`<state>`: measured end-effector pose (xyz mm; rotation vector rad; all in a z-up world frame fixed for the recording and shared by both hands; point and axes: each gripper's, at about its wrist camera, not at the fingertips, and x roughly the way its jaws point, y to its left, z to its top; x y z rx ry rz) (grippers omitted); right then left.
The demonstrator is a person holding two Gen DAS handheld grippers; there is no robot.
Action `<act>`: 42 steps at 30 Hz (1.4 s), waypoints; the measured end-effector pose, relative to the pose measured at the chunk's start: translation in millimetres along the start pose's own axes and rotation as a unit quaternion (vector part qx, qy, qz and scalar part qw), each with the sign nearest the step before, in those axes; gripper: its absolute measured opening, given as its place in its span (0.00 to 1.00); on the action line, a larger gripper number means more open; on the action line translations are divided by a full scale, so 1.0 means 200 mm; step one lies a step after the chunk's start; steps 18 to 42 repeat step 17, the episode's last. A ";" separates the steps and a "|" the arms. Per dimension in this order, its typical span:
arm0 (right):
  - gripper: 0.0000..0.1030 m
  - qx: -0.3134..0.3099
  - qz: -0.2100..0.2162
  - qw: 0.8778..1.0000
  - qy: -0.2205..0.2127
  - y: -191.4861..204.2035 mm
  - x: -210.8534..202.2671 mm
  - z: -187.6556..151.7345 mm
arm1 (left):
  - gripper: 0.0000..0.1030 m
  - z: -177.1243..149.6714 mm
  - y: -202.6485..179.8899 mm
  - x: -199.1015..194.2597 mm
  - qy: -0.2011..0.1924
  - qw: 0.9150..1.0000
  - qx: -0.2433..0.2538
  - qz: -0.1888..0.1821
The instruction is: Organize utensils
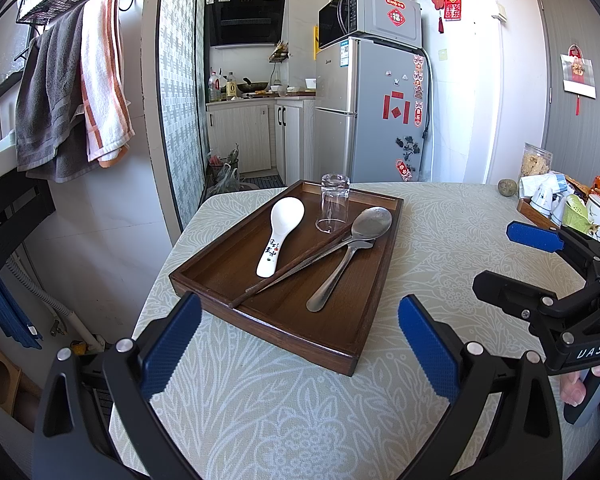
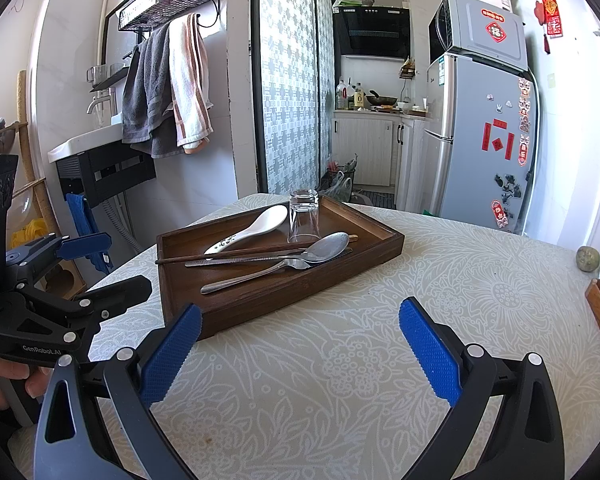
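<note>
Wooden tray [image 1: 204,286], white ceramic spoon [image 1: 282,226], steel spoons [image 1: 354,248], chopsticks [image 1: 288,270]

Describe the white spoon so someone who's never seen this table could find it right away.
On the patterned table sits a dark wooden tray. Along its left side, beside the upside-down glass, lies the white ceramic spoon. It is the only white utensil, short and broad with painted marks on its handle, unlike the metal spoons and wooden chopsticks.
</note>
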<state>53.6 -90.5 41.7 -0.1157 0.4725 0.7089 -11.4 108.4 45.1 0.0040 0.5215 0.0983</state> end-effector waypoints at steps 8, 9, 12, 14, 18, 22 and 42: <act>0.97 0.000 0.000 1.000 0.000 0.00 0.00 0.00 | 0.97 0.00 0.00 0.00 0.001 1.000 -0.001 -0.001; 0.97 0.000 0.000 1.000 0.000 0.00 0.00 0.00 | 0.97 0.00 0.00 0.00 0.003 1.000 -0.001 0.000; 0.97 0.000 0.000 1.000 0.000 0.00 0.00 0.00 | 0.97 0.00 0.00 0.01 0.004 1.000 -0.004 0.002; 0.97 0.000 0.000 1.000 0.000 0.00 0.00 0.00 | 0.97 -0.01 0.00 0.01 0.004 1.000 -0.003 0.003; 0.97 0.000 0.000 1.000 0.000 0.00 0.00 0.00 | 0.97 -0.01 0.00 0.01 0.004 1.000 -0.003 0.003; 0.97 0.000 0.000 1.000 0.000 0.00 0.00 0.00 | 0.97 -0.01 0.00 0.01 0.004 1.000 -0.003 0.003; 0.97 0.000 0.000 1.000 0.000 0.00 0.00 0.00 | 0.97 -0.01 0.00 0.01 0.004 1.000 -0.003 0.003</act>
